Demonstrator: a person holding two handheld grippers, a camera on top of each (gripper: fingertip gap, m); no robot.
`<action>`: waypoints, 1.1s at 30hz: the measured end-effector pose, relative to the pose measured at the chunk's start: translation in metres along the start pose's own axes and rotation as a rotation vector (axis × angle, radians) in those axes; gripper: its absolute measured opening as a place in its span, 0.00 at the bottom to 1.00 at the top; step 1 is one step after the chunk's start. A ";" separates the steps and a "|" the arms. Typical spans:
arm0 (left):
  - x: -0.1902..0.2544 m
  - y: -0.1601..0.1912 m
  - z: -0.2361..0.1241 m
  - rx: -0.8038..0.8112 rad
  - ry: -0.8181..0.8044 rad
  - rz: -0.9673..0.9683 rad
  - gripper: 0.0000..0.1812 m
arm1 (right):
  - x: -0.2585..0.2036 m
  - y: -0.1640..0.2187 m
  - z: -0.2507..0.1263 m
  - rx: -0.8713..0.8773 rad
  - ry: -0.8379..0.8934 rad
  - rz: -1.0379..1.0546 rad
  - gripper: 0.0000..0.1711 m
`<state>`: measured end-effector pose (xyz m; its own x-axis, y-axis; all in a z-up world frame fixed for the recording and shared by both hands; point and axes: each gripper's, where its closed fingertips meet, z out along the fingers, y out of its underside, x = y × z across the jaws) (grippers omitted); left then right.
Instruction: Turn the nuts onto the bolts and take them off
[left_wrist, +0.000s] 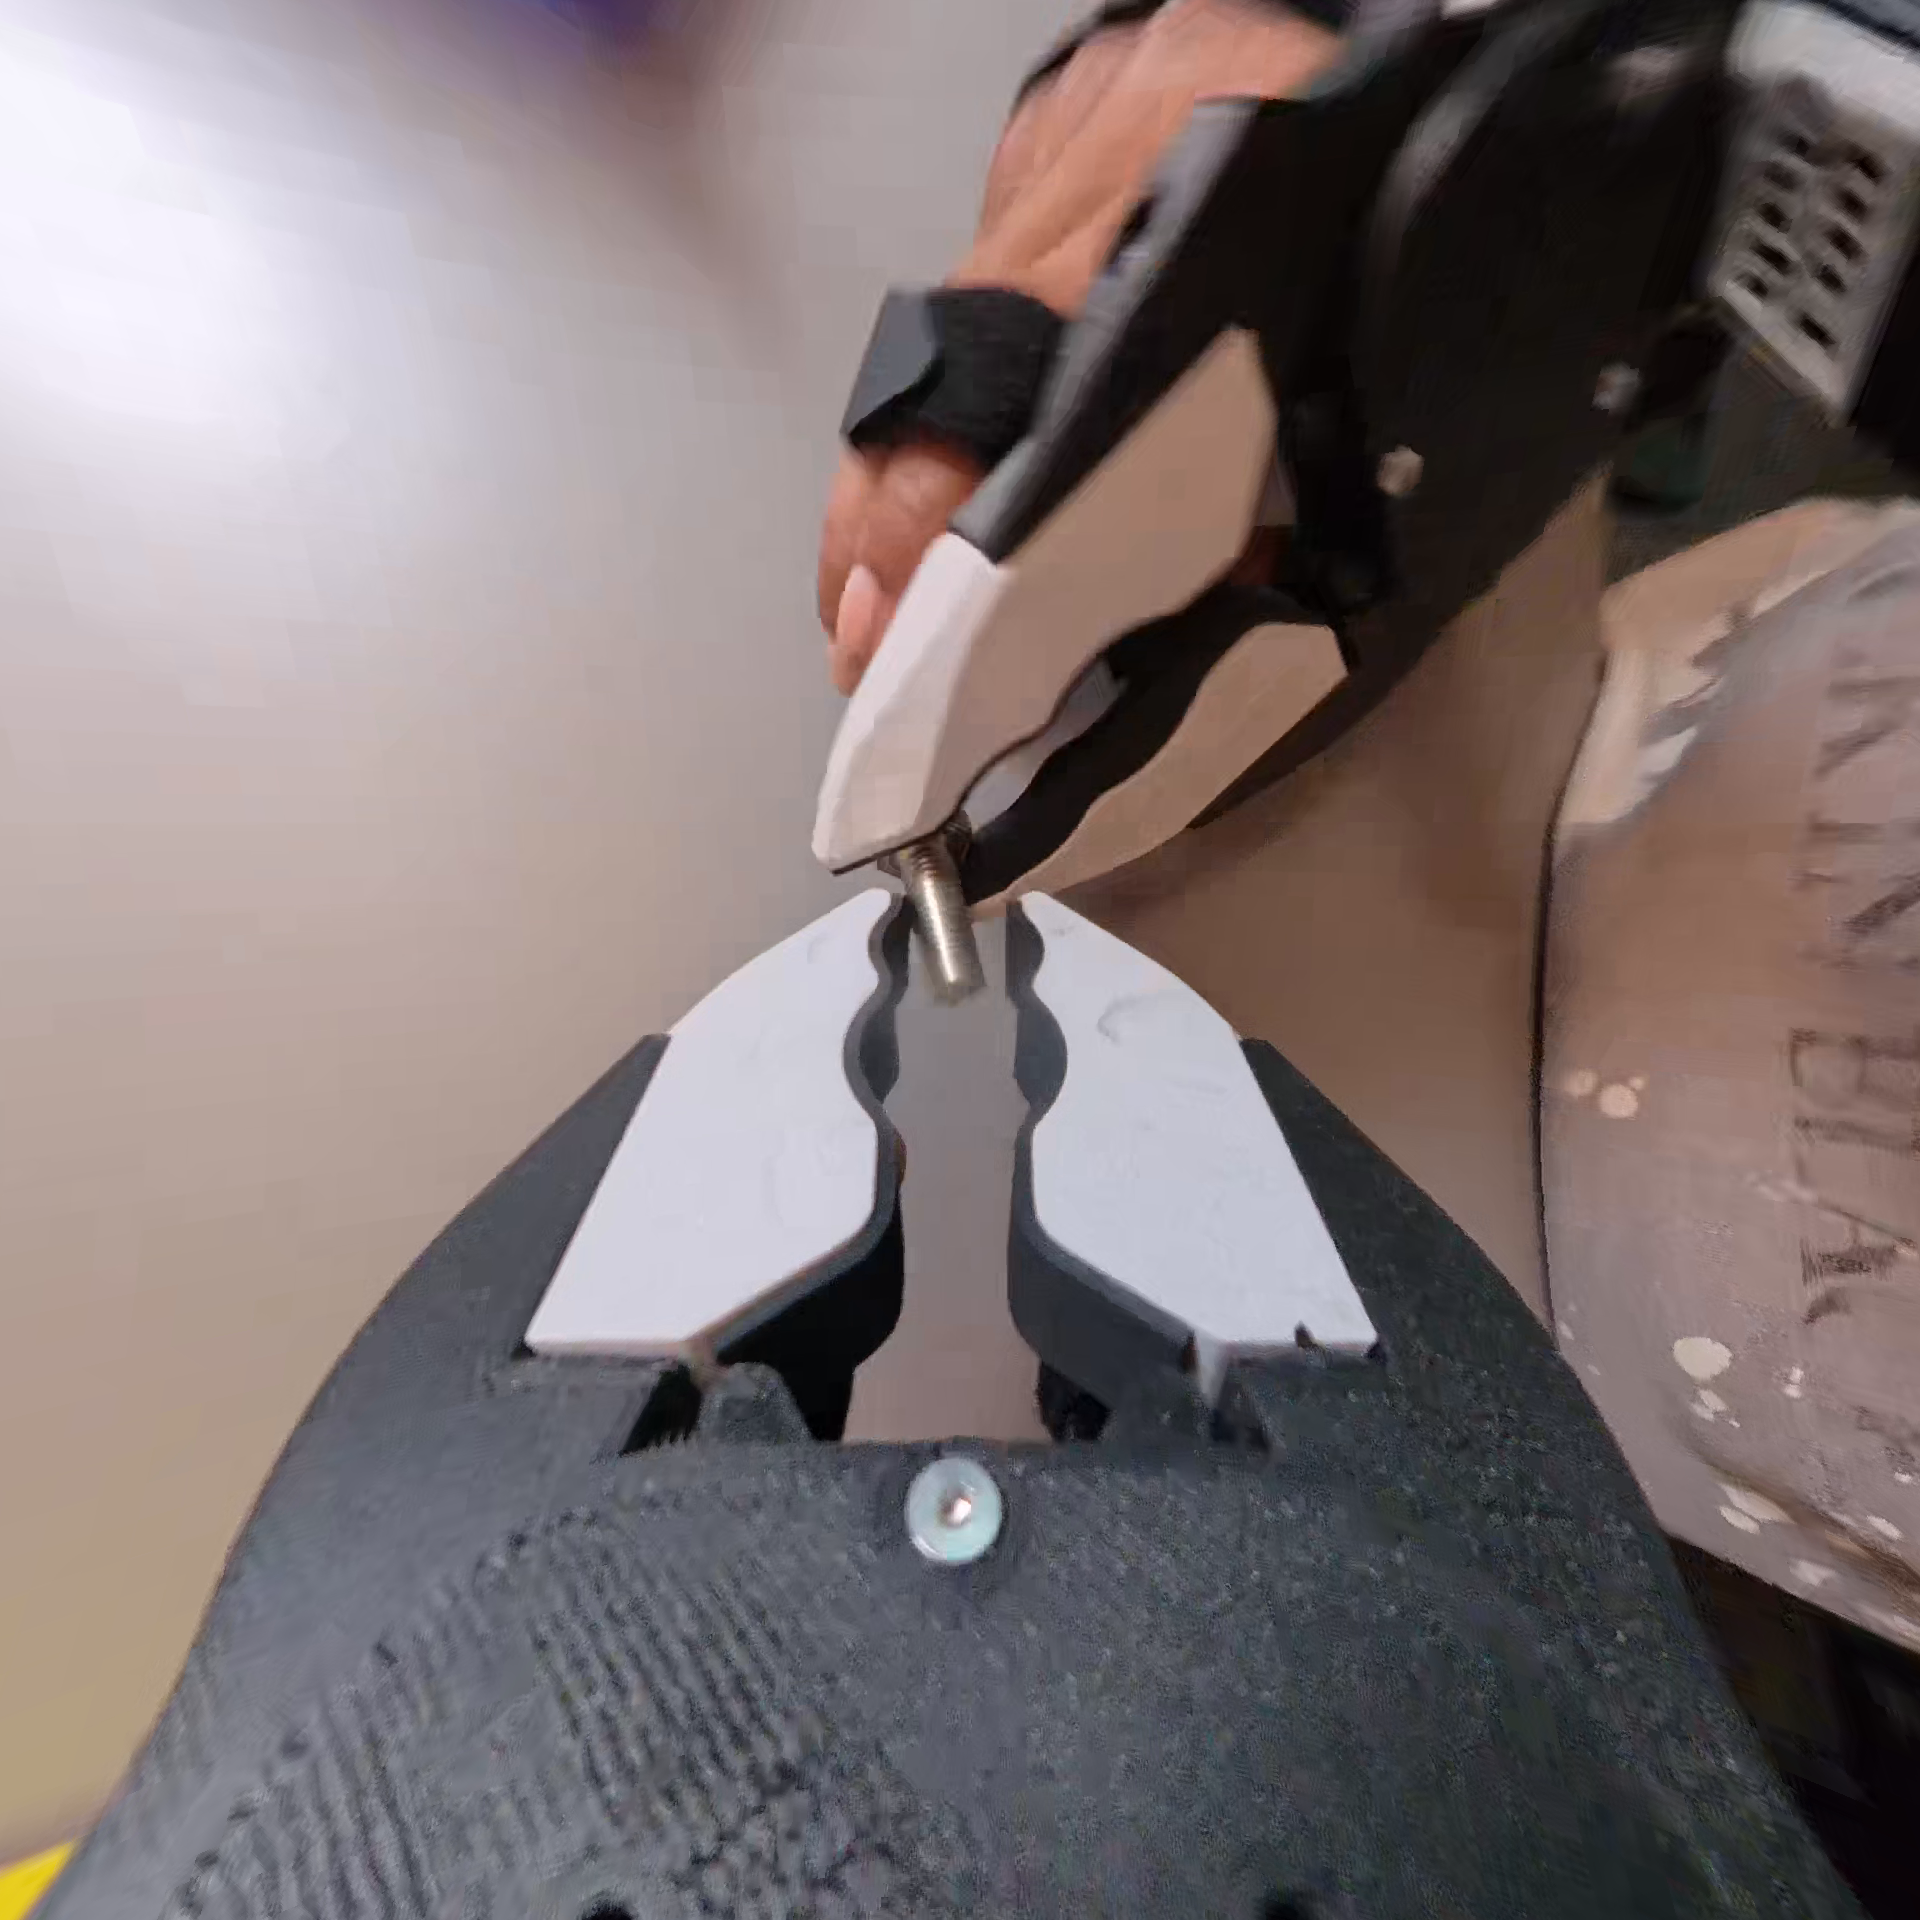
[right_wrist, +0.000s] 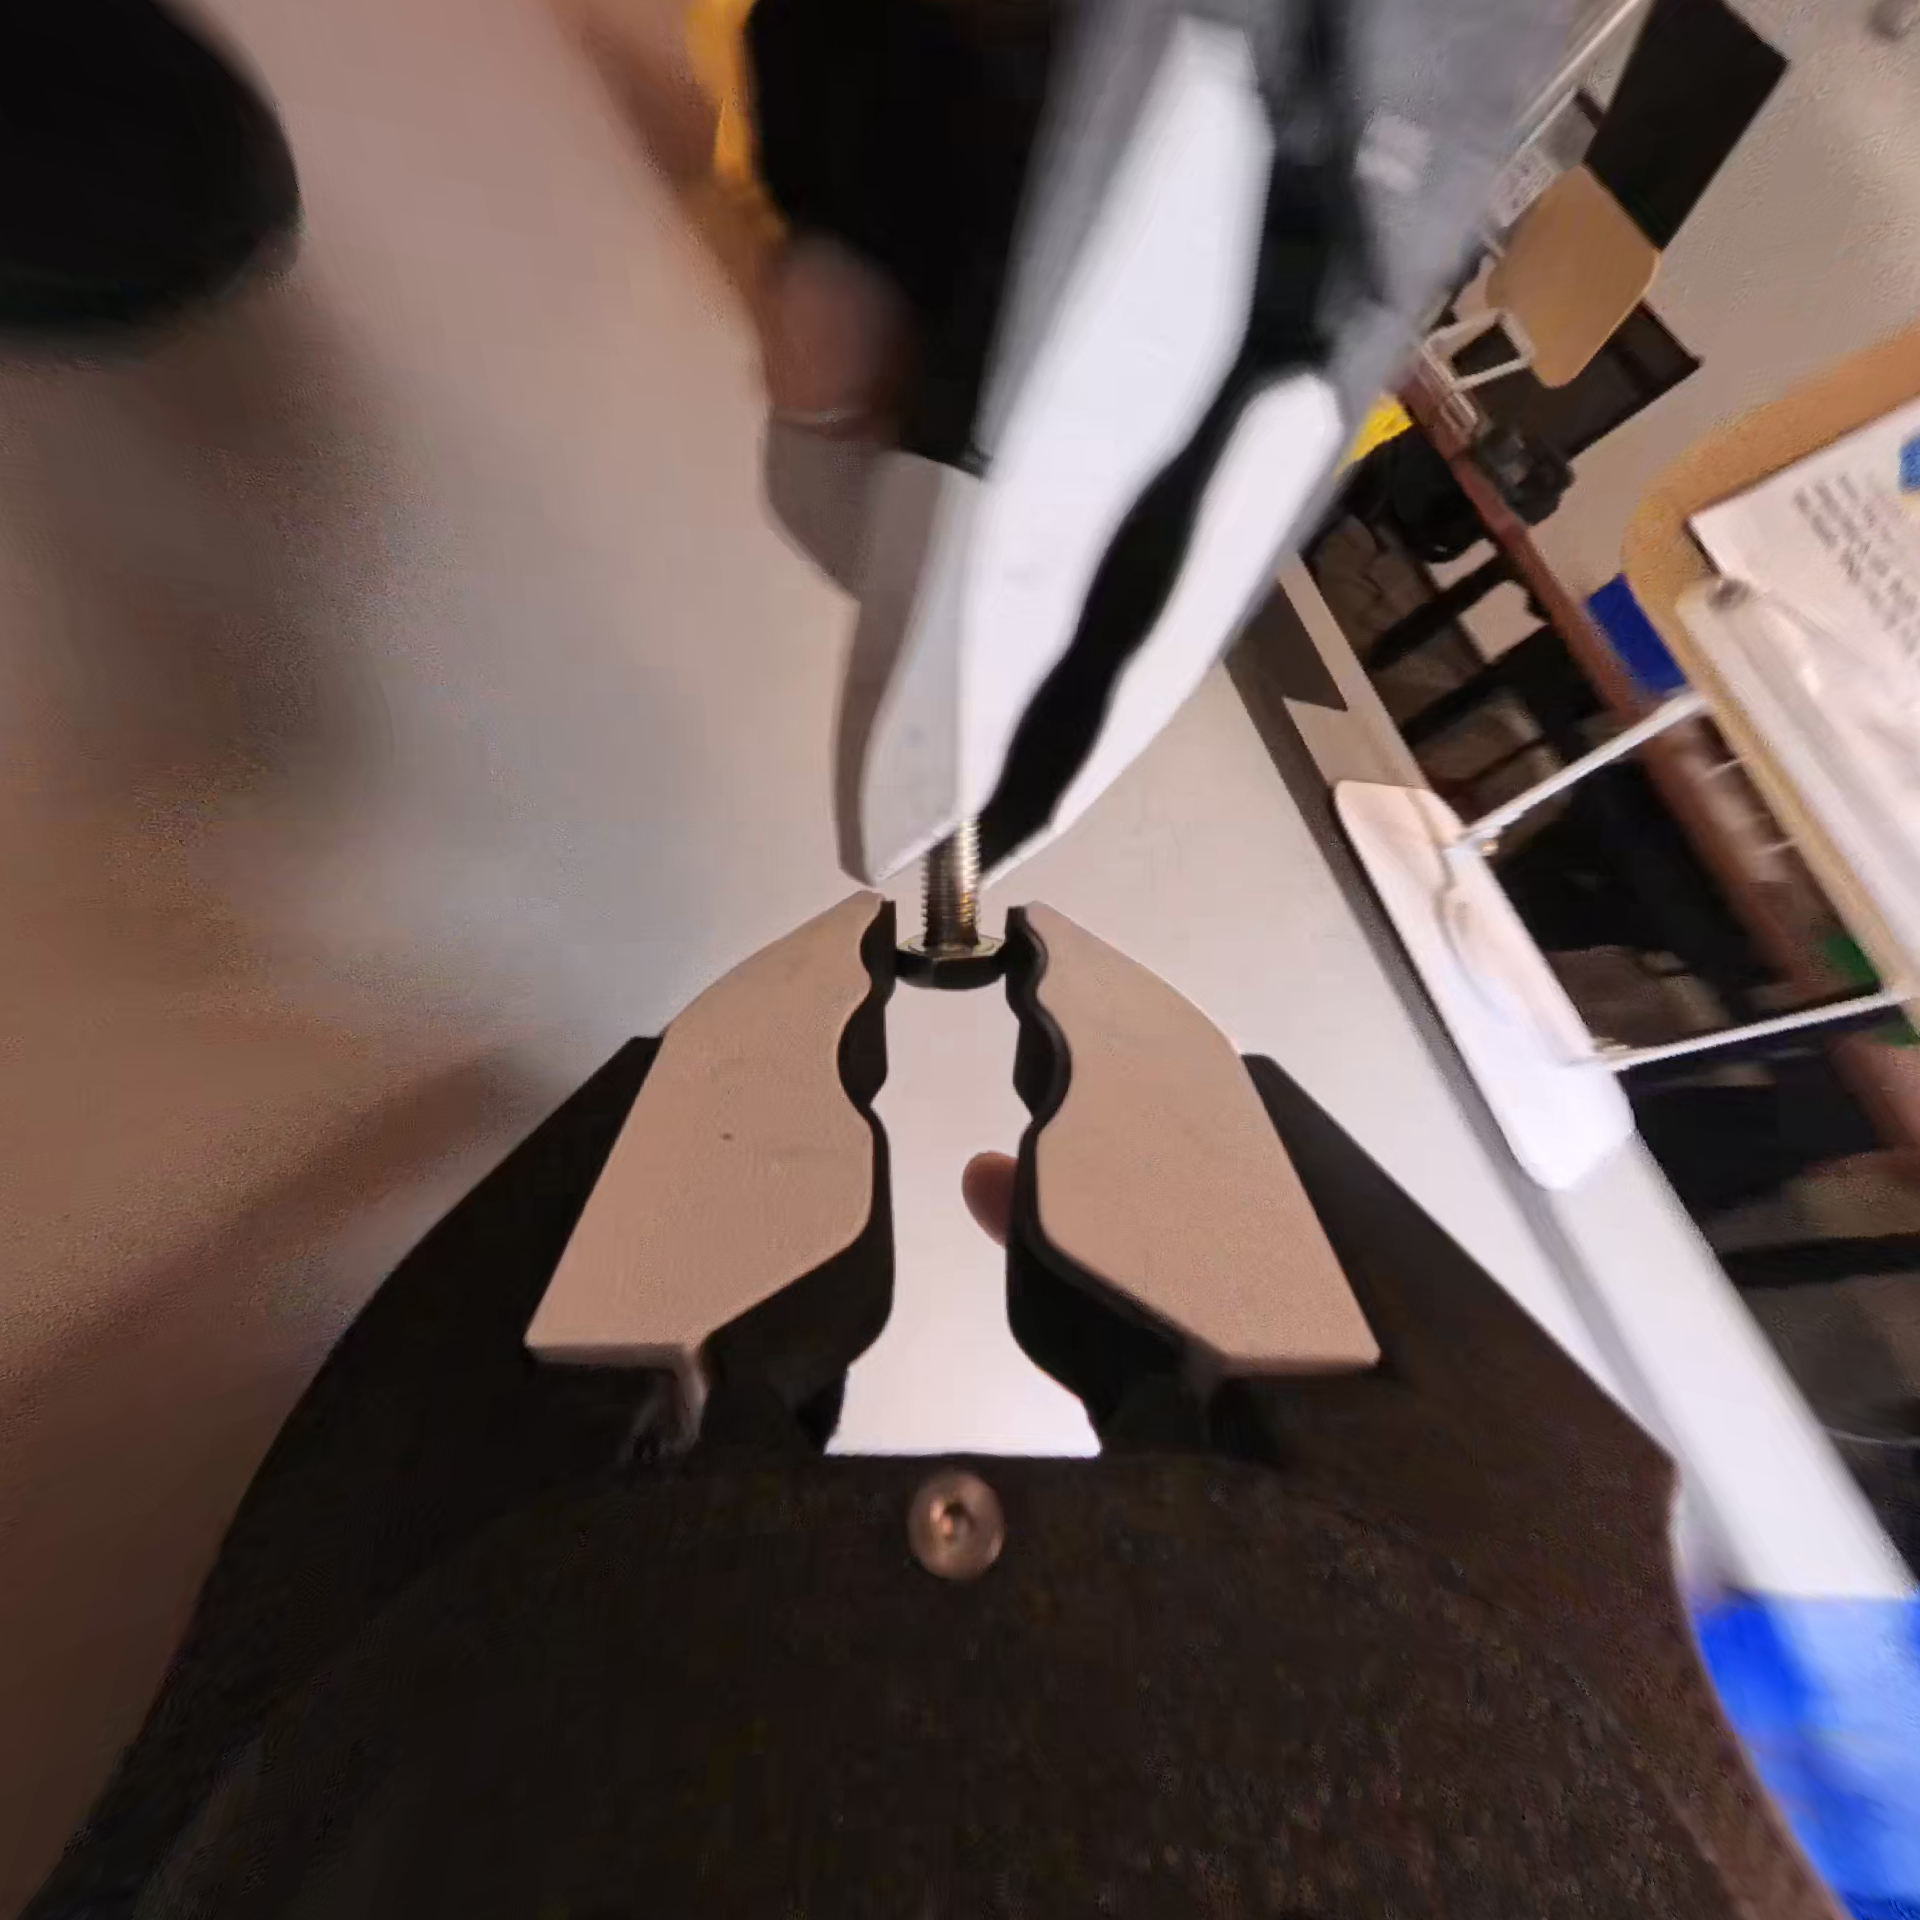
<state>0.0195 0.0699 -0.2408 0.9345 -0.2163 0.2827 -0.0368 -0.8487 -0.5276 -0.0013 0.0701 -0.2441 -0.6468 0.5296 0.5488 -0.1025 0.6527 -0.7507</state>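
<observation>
A threaded steel bolt (left_wrist: 940, 935) is held in the air between the two grippers. My right gripper (right_wrist: 951, 914) is shut on its hex end (right_wrist: 951, 961); I cannot tell if that is the head or a nut. The shaft (right_wrist: 954, 894) runs up into the tips of my left gripper (right_wrist: 956, 857), which is blurred. In the left wrist view my left gripper (left_wrist: 956, 909) stands slightly open around the shaft, which leans on the left fingertip with a gap on the right. The right gripper (left_wrist: 914, 868) comes in from the upper right.
A hand (left_wrist: 1039, 187) holds the right gripper, with pale patterned clothing (left_wrist: 1714, 1039) behind it. The white table (right_wrist: 1143, 852) lies below. A white wire stand (right_wrist: 1475, 935), a board with a paper sheet (right_wrist: 1818, 540) and blue tape (right_wrist: 1818, 1704) are at the right.
</observation>
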 end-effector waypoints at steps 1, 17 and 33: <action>0.003 -0.009 -0.007 0.096 -0.003 0.026 0.11 | 0.007 -0.007 -0.006 0.073 -0.024 0.112 0.12; 0.021 -0.061 -0.044 0.669 -0.158 0.181 0.06 | 0.025 -0.042 -0.027 0.419 -0.139 0.563 0.11; 0.029 -0.056 -0.045 0.709 -0.145 0.270 0.05 | 0.017 -0.051 -0.034 0.444 -0.216 0.548 0.12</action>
<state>0.0327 0.0894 -0.1675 0.9642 -0.2650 -0.0110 -0.0806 -0.2531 -0.9641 0.0186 0.0643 -0.1838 -0.8230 0.5681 0.0014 0.0118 0.0195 -0.9997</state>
